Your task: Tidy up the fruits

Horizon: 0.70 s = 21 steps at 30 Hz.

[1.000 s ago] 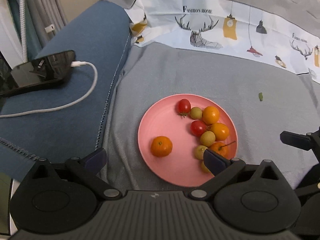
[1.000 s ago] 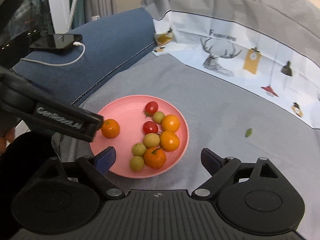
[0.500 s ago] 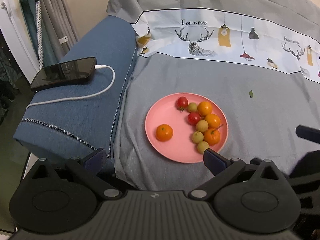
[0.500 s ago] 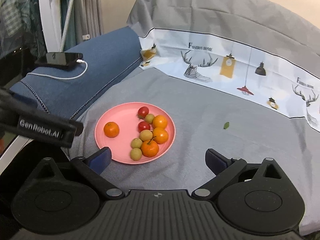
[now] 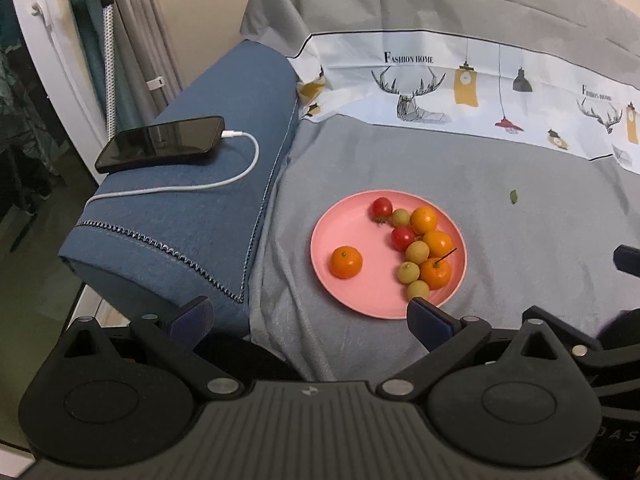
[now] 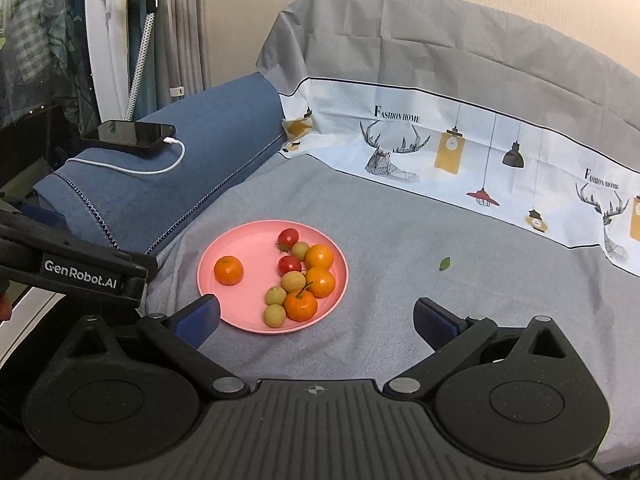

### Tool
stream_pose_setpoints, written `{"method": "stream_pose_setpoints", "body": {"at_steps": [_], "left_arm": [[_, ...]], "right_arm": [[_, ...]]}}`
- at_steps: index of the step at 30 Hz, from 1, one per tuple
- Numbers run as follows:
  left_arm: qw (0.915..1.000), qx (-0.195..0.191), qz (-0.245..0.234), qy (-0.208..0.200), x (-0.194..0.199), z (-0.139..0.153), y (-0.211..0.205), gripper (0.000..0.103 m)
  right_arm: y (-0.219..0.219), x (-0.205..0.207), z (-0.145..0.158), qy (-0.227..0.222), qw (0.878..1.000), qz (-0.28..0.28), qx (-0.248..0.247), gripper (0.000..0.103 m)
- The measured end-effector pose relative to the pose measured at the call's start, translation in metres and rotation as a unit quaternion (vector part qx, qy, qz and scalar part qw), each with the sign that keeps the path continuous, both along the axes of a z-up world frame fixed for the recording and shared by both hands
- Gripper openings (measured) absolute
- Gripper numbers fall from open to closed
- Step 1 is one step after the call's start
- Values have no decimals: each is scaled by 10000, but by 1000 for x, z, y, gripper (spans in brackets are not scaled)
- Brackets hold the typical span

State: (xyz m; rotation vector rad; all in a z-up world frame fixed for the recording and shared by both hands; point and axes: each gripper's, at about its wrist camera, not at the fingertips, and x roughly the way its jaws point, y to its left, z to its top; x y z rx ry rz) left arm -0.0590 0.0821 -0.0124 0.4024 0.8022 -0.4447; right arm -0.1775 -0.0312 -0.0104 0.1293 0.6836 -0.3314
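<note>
A pink plate [image 5: 368, 292] [image 6: 244, 246] lies on the grey sofa cover. It holds a lone orange [image 5: 346, 262] [image 6: 228, 270] on its left and, on its right, a cluster of oranges [image 5: 424, 219] [image 6: 320, 257], red tomatoes [image 5: 382, 207] [image 6: 288, 237] and small green fruits [image 5: 417, 251] [image 6: 293, 281]. My left gripper [image 5: 308, 320] is open and empty, held back above the sofa's front edge. My right gripper [image 6: 316, 318] is open and empty, above the cover just in front of the plate.
A black phone [image 5: 162, 143] [image 6: 134, 133] with a white cable [image 5: 224, 182] lies on the blue armrest [image 5: 192, 216]. A small green leaf [image 5: 513, 196] [image 6: 444, 263] lies on the cover right of the plate. A printed white cloth [image 6: 460, 152] lines the backrest.
Both grippers have pulled back and up from the plate, so it looks smaller and farther. Both stay open and empty. The fruits have not moved.
</note>
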Motion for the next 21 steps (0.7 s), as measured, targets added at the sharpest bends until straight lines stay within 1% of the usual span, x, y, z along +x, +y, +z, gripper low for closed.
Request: {"method": "stream_pose_setpoints", "body": {"at_steps": [9,14,17,21], "left_arm": [[9994,42,152,317,1,-6,5,103],[9991,1,276,326,1,-5,8,103],[9991,-33,227,370,0,-5,7,103],[9994,60,209,285,-4,-6,4,103]], "right_arm": [[2,-4,3,-23,10000,16,-29,102],[5,-8,7,-67,9999,21,-101,102],[5,-9,9,-83,9999,8,-115,102],[5,-10,10,-96,9999,0,-124,102]]}}
